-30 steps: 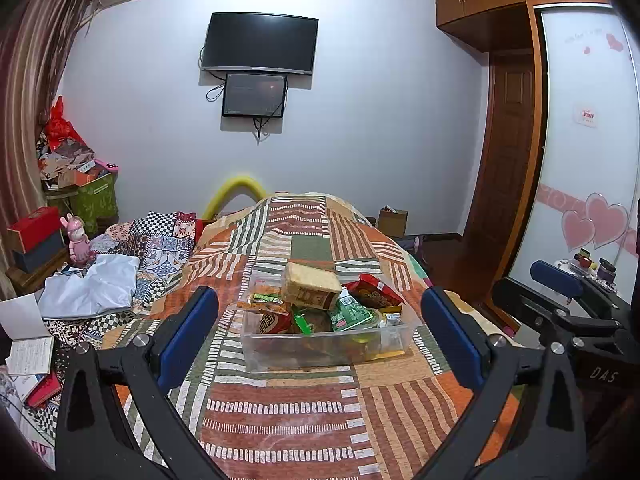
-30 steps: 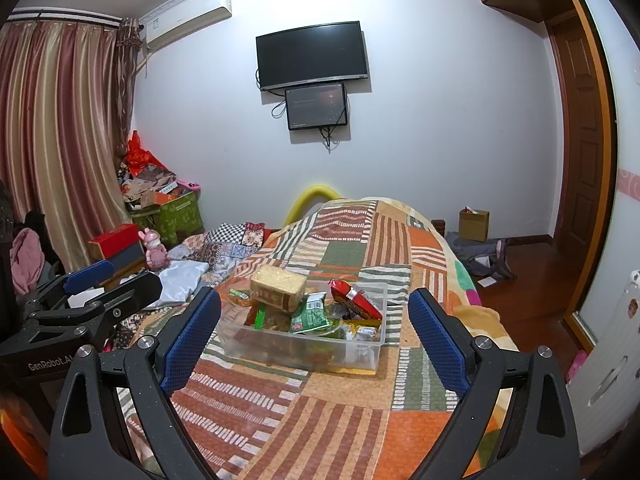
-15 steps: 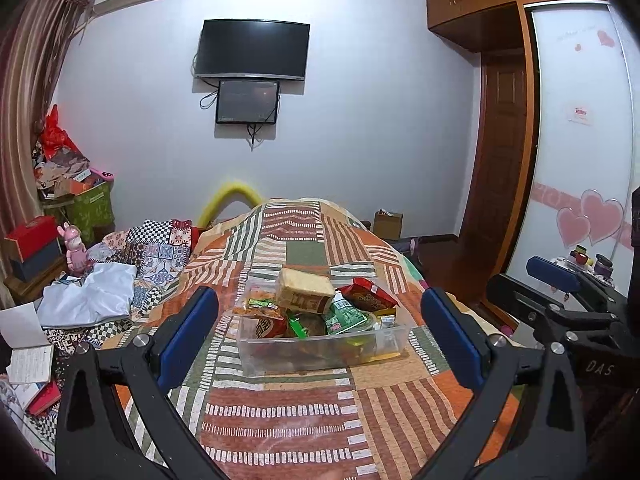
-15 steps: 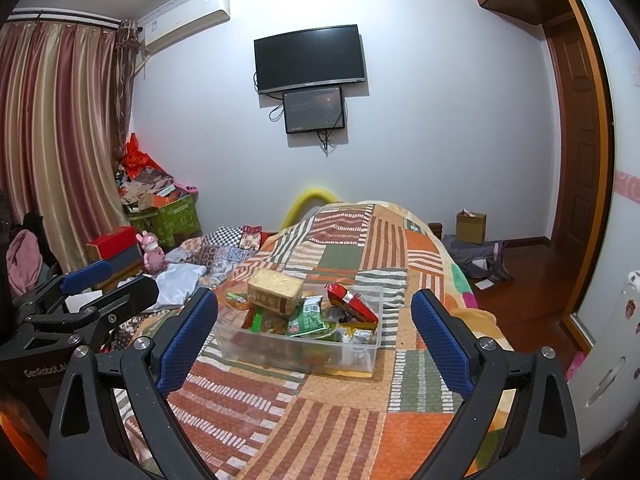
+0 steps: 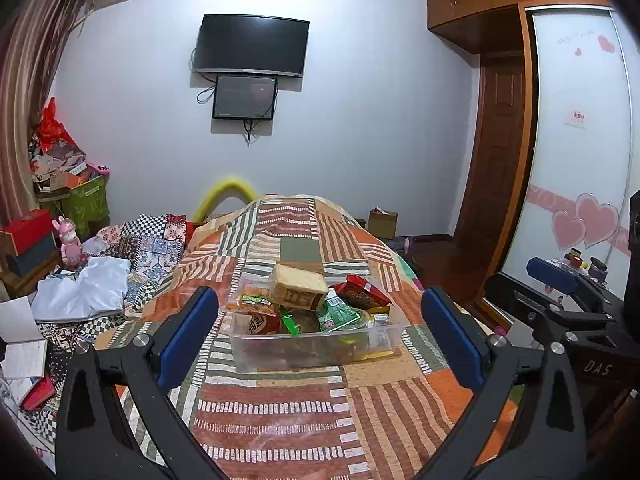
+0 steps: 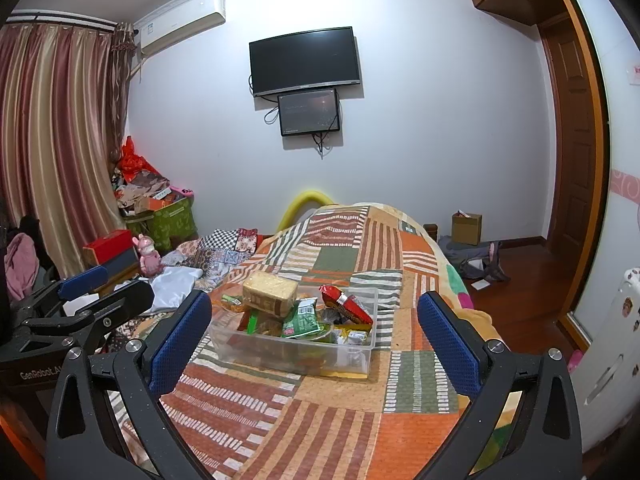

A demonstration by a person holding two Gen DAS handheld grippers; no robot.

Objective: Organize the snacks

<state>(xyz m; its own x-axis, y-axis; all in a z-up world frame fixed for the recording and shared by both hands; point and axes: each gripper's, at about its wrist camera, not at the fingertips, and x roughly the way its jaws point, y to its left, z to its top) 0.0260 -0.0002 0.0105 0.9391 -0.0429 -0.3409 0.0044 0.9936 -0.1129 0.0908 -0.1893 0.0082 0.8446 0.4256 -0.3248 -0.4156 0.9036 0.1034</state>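
A clear plastic box (image 5: 312,348) (image 6: 288,348) sits on the patchwork bedspread, heaped with snacks. A wrapped bread loaf (image 5: 298,290) (image 6: 270,292) lies on top, with a red packet (image 5: 362,292) (image 6: 346,306) and a green packet (image 5: 338,314) (image 6: 302,318) beside it. My left gripper (image 5: 318,296) is open, short of the box, with nothing between its blue pads. My right gripper (image 6: 314,298) hangs at the box's near right; its jaws are opening, with nothing between them. Each gripper shows at the edge of the other's view.
The striped bedspread (image 5: 280,408) runs toward the far wall. Left of it lie a white cloth (image 5: 84,288), a pink rabbit figure (image 5: 70,240), notebooks (image 5: 24,356) and stacked boxes. On the right are the wooden floor, a cardboard box (image 6: 466,228) and a sliding wardrobe door (image 5: 580,160).
The right gripper's pads stand slightly wider apart. The box and the snacks have not moved, and both hands have stayed put.
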